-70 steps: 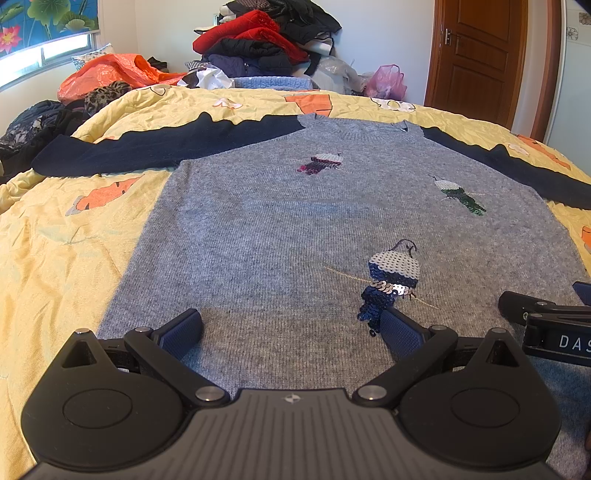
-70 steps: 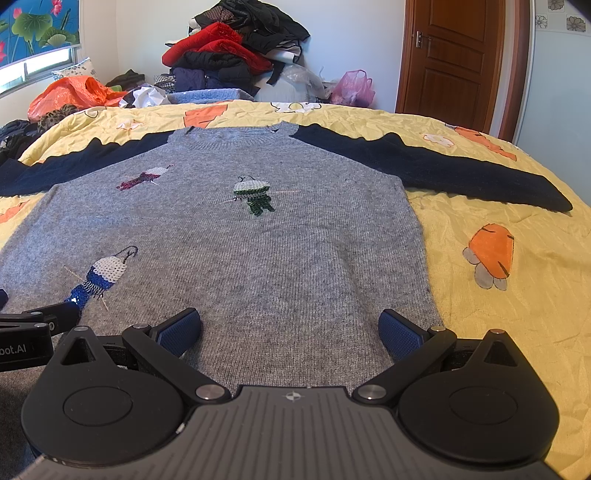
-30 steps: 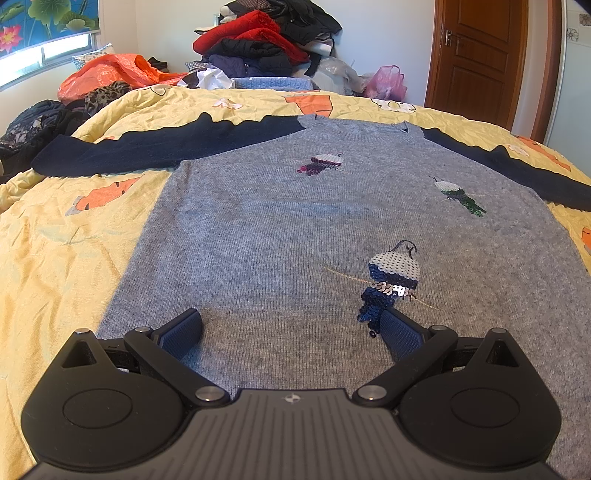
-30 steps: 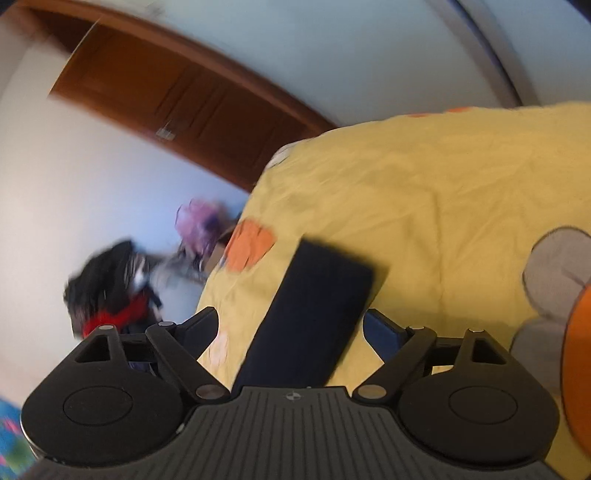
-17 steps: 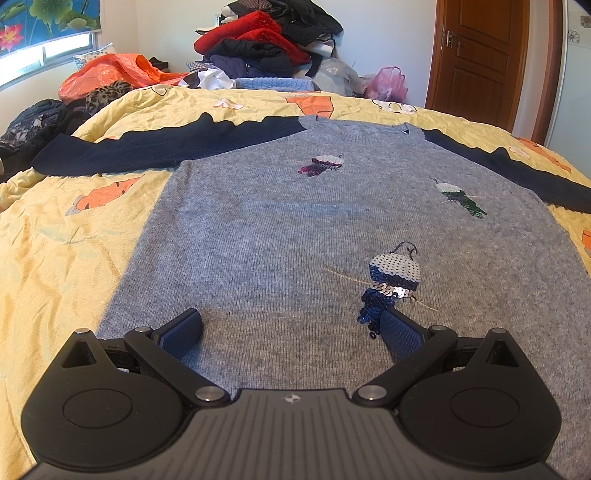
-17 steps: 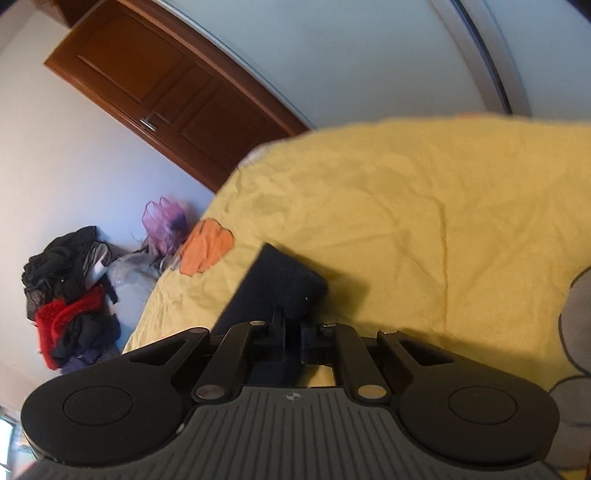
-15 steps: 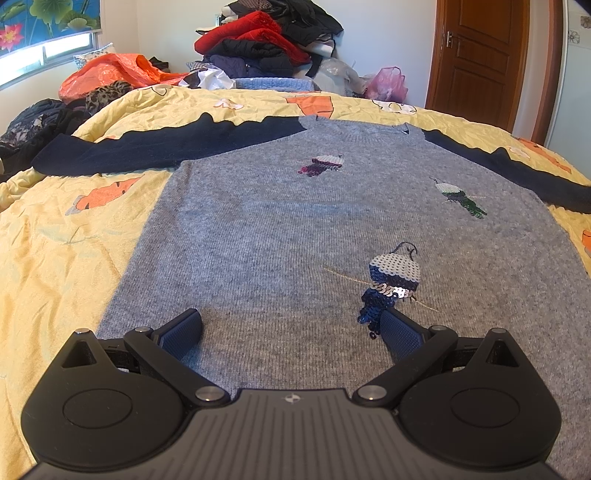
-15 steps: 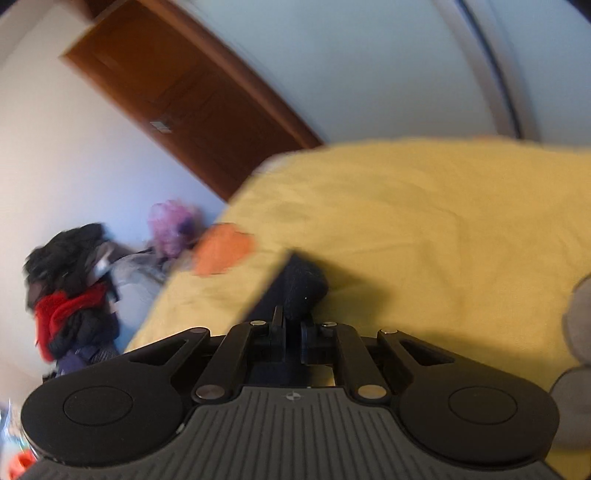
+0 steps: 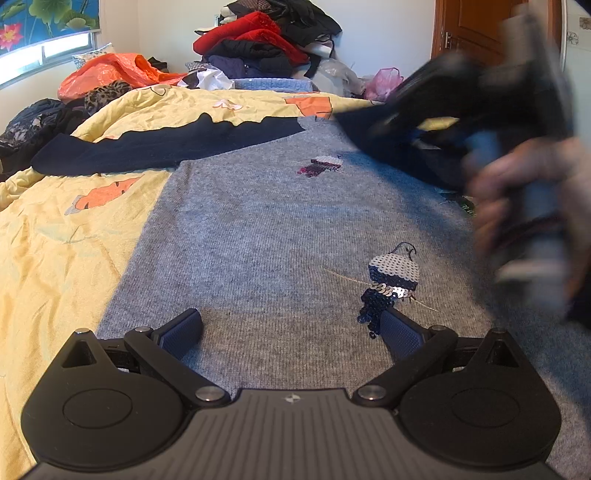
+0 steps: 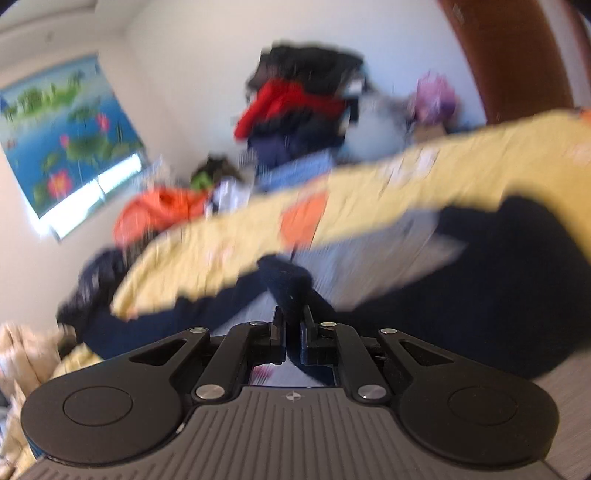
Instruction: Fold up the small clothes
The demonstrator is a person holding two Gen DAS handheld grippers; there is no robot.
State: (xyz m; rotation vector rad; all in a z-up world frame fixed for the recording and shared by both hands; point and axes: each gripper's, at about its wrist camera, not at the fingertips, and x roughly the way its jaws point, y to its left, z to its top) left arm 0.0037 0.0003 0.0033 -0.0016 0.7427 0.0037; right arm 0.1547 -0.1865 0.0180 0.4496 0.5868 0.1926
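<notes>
A grey knit sweater (image 9: pixel 266 236) with navy sleeves and sequin fish lies flat on the yellow bedspread (image 9: pixel 55 236). Its left sleeve (image 9: pixel 155 144) stretches out to the left. My left gripper (image 9: pixel 291 328) is open and empty, low over the sweater's hem. My right gripper (image 10: pixel 293 325) is shut on the cuff of the navy right sleeve (image 10: pixel 284 280) and holds it in the air. In the left wrist view the right gripper (image 9: pixel 524 147), blurred, carries that sleeve (image 9: pixel 388 129) over the sweater's right side near the chest.
A pile of clothes (image 9: pixel 266 40) is heaped behind the bed. An orange plastic bag (image 9: pixel 110 70) and dark garments (image 9: pixel 33 122) lie at the far left. A brown door (image 9: pixel 476 33) stands at the back right.
My right gripper closed on the right sleeve's cuff, lifted it and swung it left over the sweater's body. My left gripper has not moved.
</notes>
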